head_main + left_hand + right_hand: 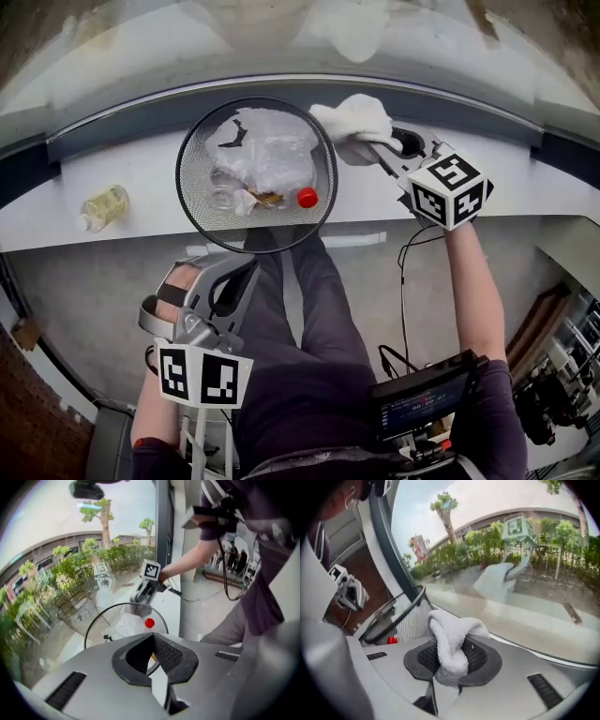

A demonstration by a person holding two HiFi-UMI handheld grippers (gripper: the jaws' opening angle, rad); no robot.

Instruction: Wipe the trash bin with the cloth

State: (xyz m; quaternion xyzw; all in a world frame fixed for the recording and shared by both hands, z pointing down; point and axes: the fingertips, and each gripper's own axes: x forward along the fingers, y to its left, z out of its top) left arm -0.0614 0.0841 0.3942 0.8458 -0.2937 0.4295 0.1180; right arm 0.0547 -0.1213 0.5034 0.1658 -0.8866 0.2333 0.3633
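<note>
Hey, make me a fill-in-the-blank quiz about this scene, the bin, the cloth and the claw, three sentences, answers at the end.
The right claw is shut on a white ____.
The bottle cap inside the mesh trash bin is coloured ____.
In the head view, the crushed bottle on the ledge lies to the bin's ____.
Missing words: cloth, red, left.

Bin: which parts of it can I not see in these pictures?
Head view: the bottom of the bin, covered by plastic trash.
Left gripper view: its near rim and lower wall, behind the left gripper, whose jaws are shut.
Right gripper view: most of it, behind the right gripper and the cloth it grips; only a strip of rim and mesh shows.
</note>
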